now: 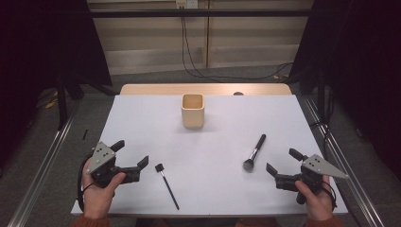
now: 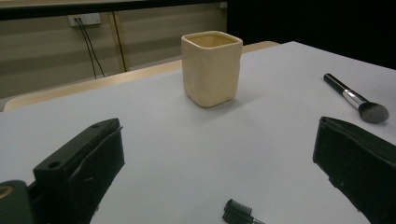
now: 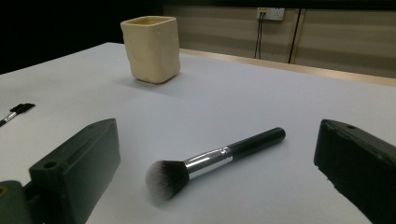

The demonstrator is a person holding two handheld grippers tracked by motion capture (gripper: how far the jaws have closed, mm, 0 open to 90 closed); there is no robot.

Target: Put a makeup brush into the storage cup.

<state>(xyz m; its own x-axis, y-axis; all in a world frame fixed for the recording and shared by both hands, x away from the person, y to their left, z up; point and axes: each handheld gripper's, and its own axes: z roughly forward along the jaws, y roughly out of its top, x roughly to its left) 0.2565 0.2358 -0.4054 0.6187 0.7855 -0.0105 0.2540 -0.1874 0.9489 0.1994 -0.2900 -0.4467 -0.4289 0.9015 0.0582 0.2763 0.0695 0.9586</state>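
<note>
A cream square cup (image 1: 193, 110) (image 2: 211, 67) (image 3: 151, 48) stands upright at the far middle of the white table top (image 1: 208, 142). A fluffy makeup brush (image 1: 254, 152) (image 2: 357, 99) (image 3: 212, 159) with a black handle lies flat right of centre. A thin black brush (image 1: 167, 185) (image 2: 239, 214) (image 3: 13, 113) with a small comb head lies near the front left. My left gripper (image 1: 133, 152) (image 2: 219, 172) is open at the front left, just left of the thin brush. My right gripper (image 1: 283, 161) (image 3: 219, 172) is open at the front right, with the fluffy brush lying on the table ahead of its jaws.
A wooden strip (image 1: 205, 89) edges the table's far side, with a small dark disc (image 1: 238, 93) on it. Cables (image 1: 189, 52) run down the back wall to the floor. Metal rails (image 1: 45, 165) flank the table. Dark curtains hang at both sides.
</note>
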